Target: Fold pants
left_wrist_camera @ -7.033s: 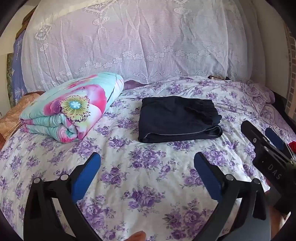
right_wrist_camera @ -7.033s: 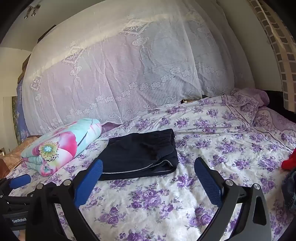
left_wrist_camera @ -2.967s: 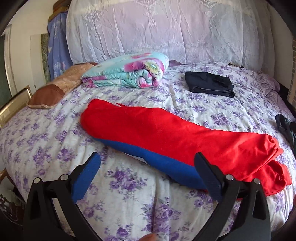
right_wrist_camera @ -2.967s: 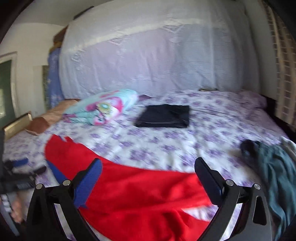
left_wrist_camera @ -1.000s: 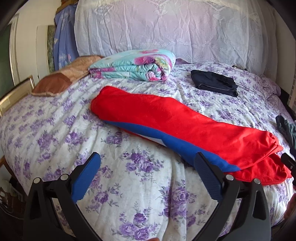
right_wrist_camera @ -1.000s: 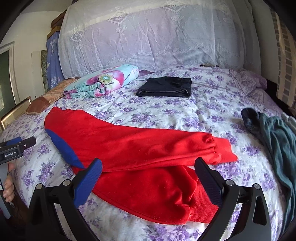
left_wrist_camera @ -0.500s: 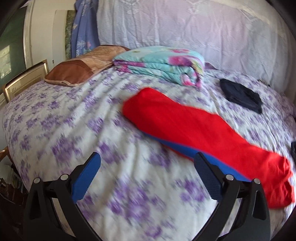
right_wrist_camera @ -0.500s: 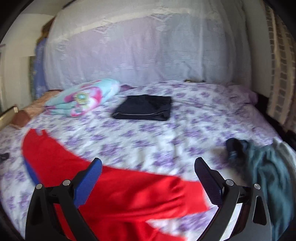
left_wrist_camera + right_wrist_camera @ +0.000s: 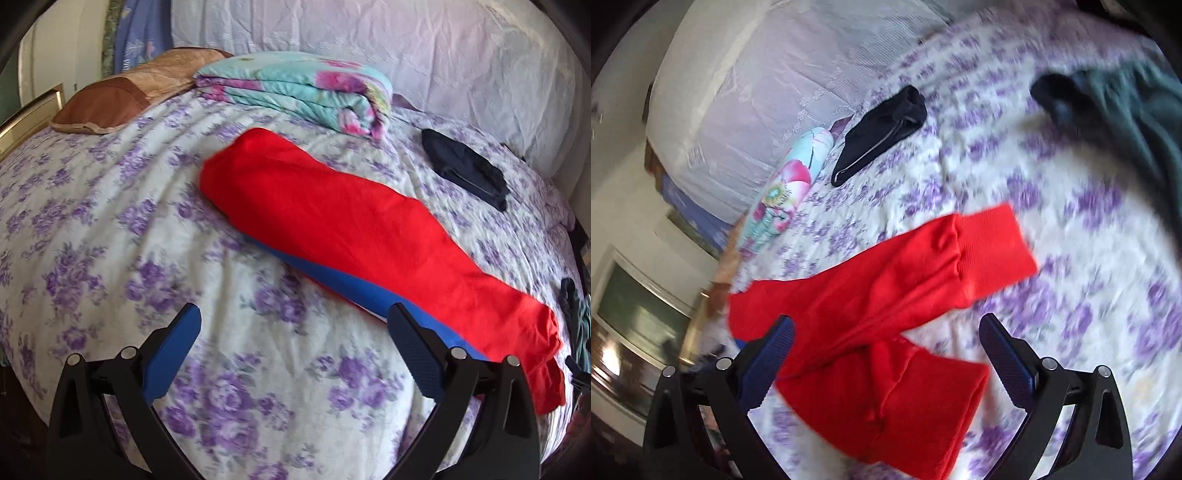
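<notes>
Red pants point(image 9: 354, 236) lie stretched along the bed's point(image 9: 110, 206) near edge, legs overlapped, cuffs splayed. Left hand-held gripper point(image 9: 293, 332) and right hand-held gripper point(image 9: 886, 338) both gape wide, empty, above the cloth. First fold not begun; next: pinch cuffs and waistband.

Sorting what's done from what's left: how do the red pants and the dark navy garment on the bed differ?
The red pants lie stretched out long with leg cuffs apart; the dark navy garment is folded into a compact stack. The red pants lie near the bed's front edge, the navy garment farther back, beside the floral quilt. Both rest on the purple-flowered bedspread, untouched by either gripper.
</notes>
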A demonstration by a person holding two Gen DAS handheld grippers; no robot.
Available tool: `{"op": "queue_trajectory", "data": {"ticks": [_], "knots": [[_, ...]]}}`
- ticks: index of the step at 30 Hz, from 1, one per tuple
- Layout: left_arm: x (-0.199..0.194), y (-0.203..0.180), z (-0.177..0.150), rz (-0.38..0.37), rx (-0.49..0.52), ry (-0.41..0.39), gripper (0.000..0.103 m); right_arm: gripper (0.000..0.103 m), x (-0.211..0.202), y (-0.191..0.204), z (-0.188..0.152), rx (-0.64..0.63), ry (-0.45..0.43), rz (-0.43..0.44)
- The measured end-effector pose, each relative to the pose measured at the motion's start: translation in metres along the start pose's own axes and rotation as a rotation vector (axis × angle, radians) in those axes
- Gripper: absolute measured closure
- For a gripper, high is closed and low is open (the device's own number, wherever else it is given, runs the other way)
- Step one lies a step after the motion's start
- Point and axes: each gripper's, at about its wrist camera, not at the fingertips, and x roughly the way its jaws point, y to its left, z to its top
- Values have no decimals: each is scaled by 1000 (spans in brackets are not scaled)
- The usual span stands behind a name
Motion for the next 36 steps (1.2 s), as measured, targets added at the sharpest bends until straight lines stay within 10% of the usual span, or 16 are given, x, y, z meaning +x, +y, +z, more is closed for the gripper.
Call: {"op": "queue_trajectory", "data": {"ticks": [8,12,13,23,36], "knots": [[-8,-11,-7,-22,17,-3,5,6,53,-10,9,60,62,44],[-12,-4,5,16,26,-22,4,88,64,-6,24,65,23,94],[-12,-1,8,29,18,-22,5,92,66,-8,26,84,21,115],[-7,27,23,53,-46,-21,4,94,-26,29,42,-91,-226,181],[18,12,63,7,-3,-24,4,94,-82,-70,37,125,-349,-2]]}}
